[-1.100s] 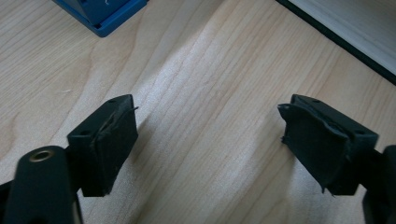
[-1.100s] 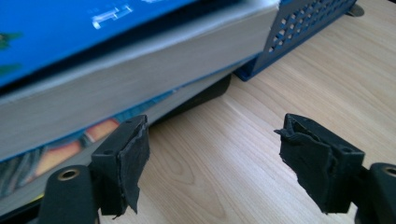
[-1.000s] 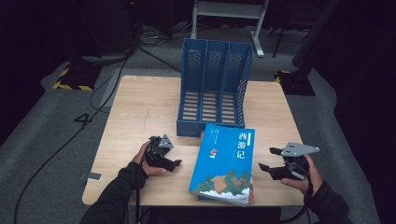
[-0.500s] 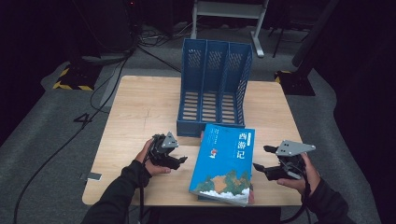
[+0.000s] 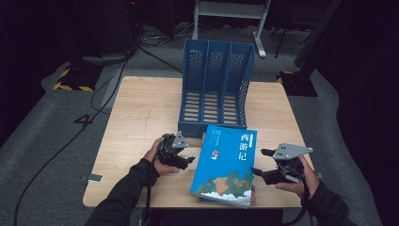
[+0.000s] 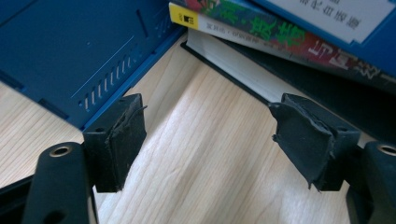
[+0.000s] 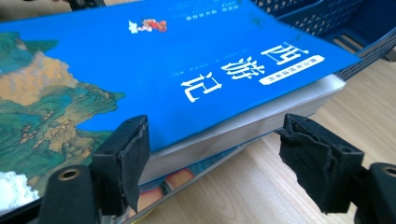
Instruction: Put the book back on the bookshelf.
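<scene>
At nine o'clock of the book, the left tongs are held spread just above the wooden tabletop, with nothing between the jaws. At twelve o'clock of the tabletop a blue file rack is laid. The blue book is stacked on other books at six o'clock, its top edge touching the rack. At three o'clock of the book, the right tongs are spread around its edge, not yet pressed on it.
</scene>
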The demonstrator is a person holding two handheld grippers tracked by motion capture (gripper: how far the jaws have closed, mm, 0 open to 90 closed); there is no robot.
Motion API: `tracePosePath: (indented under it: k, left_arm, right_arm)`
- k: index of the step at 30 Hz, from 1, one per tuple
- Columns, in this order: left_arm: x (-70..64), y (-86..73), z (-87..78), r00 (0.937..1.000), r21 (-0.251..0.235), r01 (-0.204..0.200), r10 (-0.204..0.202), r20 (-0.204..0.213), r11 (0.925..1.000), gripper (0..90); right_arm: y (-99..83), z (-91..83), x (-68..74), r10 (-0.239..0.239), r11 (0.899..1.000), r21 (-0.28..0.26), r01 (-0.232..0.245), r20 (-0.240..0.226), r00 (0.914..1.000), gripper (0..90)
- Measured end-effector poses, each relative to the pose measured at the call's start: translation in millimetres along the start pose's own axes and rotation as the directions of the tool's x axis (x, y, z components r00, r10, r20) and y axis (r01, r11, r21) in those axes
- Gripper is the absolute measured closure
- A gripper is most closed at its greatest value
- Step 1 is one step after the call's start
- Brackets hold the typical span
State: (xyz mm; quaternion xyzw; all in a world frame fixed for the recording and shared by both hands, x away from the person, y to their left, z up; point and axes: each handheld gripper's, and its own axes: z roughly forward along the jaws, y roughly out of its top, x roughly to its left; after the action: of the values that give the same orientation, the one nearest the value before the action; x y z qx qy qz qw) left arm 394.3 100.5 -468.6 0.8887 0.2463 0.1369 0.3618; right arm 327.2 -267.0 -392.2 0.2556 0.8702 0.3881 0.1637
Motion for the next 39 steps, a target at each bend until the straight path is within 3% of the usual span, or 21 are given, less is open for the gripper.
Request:
tracePosePath:
  k: [7, 15, 19, 23, 31, 39]
  left_arm:
    - [-2.6, 4.2, 2.3, 1.0, -0.004, -0.008, 0.008, 0.0, 1.0, 25.1]
    - [-2.3, 4.6, 1.2, 1.0, -0.022, 0.001, -0.001, 0.0, 0.9997, 25.0]
    - [-3.1, 4.4, 0.4, 0.9999, -0.029, 0.008, -0.008, 0.007, 0.9996, 25.0]
    - [-5.8, 8.1, 0.7, 0.9999, -0.04, 0.001, 0.0, 0.013, 0.9992, 25.0]
    - [-8.3, 12.2, 4.1, 0.9999, -0.041, -0.002, 0.002, 0.011, 0.9991, 24.7]
    - [-7.9, 11.1, 6.5, 1.0, -0.023, -0.008, 0.008, -0.004, 0.9997, 25.8]
  right_arm:
    - [-3.0, 17.0, -10.4, 0.087, 0.996, 0.028, -0.085, -0.086, 0.9924, 16.8]
    - [-0.5, 36.3, -24.2, 0.185, 0.982, 0.082, -0.173, -0.171, 0.9679, 5.5]
    - [-3.0, 39.5, -28.4, 0.229, 0.972, 0.096, -0.214, -0.201, 0.9523, 5.3]
    - [-3.4, 38.9, -26.1, 0.223, 0.974, 0.082, -0.211, -0.193, 0.9554, 5.2]
    - [5.6, 32.0, -17.0, 0.093, 0.995, 0.035, -0.089, -0.138, 0.9861, 6.4]
    - [12.5, 41.0, -24.1, 0.078, 0.997, 0.03, -0.074, -0.164, 0.9833, 6.4]
